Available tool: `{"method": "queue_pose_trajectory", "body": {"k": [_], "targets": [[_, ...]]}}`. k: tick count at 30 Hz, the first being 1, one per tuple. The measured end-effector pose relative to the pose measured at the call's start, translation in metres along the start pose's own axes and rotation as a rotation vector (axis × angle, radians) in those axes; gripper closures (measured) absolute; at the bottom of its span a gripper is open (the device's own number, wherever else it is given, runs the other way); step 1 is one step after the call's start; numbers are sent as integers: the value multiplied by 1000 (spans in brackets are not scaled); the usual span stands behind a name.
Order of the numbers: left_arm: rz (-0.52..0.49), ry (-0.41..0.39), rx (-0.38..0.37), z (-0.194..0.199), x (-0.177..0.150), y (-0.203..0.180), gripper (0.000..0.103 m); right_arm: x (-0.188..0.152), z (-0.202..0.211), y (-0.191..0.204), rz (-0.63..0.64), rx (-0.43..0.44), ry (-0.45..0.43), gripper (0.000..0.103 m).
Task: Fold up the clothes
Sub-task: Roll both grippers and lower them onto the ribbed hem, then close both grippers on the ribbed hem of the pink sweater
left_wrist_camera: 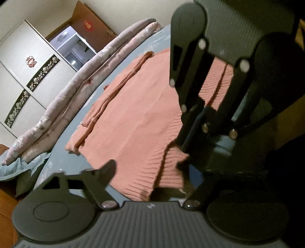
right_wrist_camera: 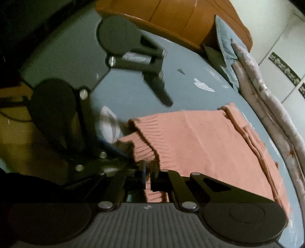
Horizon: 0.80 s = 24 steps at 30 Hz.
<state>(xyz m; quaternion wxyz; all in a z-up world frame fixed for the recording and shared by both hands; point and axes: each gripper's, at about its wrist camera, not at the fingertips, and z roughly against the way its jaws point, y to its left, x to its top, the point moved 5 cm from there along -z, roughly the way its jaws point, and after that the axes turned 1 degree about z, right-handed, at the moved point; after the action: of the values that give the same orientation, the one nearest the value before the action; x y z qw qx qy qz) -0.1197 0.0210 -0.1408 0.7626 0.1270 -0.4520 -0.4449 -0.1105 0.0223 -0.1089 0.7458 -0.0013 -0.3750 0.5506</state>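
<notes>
Right gripper (right_wrist_camera: 148,170) is clamped tight on the ribbed hem of the salmon-pink sweater (right_wrist_camera: 200,139), with a pinch of the knit bunched up between its fingers and a little more poking out behind them. Just to its left, the hem corner is folded over on itself into a thick, rumpled lip.

Left gripper (left_wrist_camera: 147,168) sits right beside it, close enough that the two tools crowd each other. Its jaws stand partly apart and grasp nothing. One finger hangs over bare sheet beyond the hem and the other comes down near the folded corner, so the ribbed edge lies loosely in the gap between them. I can't make out either pad pressing on the knit.

Ahead of both grippers, the sweater stretches away flat across the bed (right_wrist_camera: 133,89), which is covered in a blue-grey sheet with pale printed shapes. Along the sweater's far side, a sleeve is folded in and lies as a long ridge on the body.

Beyond that edge, a rolled quilt (right_wrist_camera: 266,106) in pale pink runs the length of the bed. A blue pillow (right_wrist_camera: 226,43) leans against the wooden headboard (right_wrist_camera: 181,17), off ahead and to the right of the right gripper. Past the quilt stands a white wardrobe (left_wrist_camera: 28,57) with dark floral bands on its doors.
</notes>
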Motion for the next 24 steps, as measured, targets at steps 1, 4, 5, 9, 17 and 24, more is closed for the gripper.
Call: {"method": "queue_pose_trajectory", "body": {"k": [1,4,5,9,17,24], "targets": [[12,6,2,-2,0,2,58,0,1,-2,-13,6,-4,98],[70,11,-5,-3,1,11,65,0,5,-5,-39,5,-18,88],[93,11,-10,-2,1,14,64,-1,7,-6,-46,2,-24,85],[162,19,-18,-2,-2,24,64,-10,8,-6,-25,-43,-9,44],[221,10,-33,-3,-3,34,64,-17,-13,-2,7,-118,63,49],[163,0,-17,-2,-2,34,58,-14,-18,-15,-32,-133,78,94]]}}
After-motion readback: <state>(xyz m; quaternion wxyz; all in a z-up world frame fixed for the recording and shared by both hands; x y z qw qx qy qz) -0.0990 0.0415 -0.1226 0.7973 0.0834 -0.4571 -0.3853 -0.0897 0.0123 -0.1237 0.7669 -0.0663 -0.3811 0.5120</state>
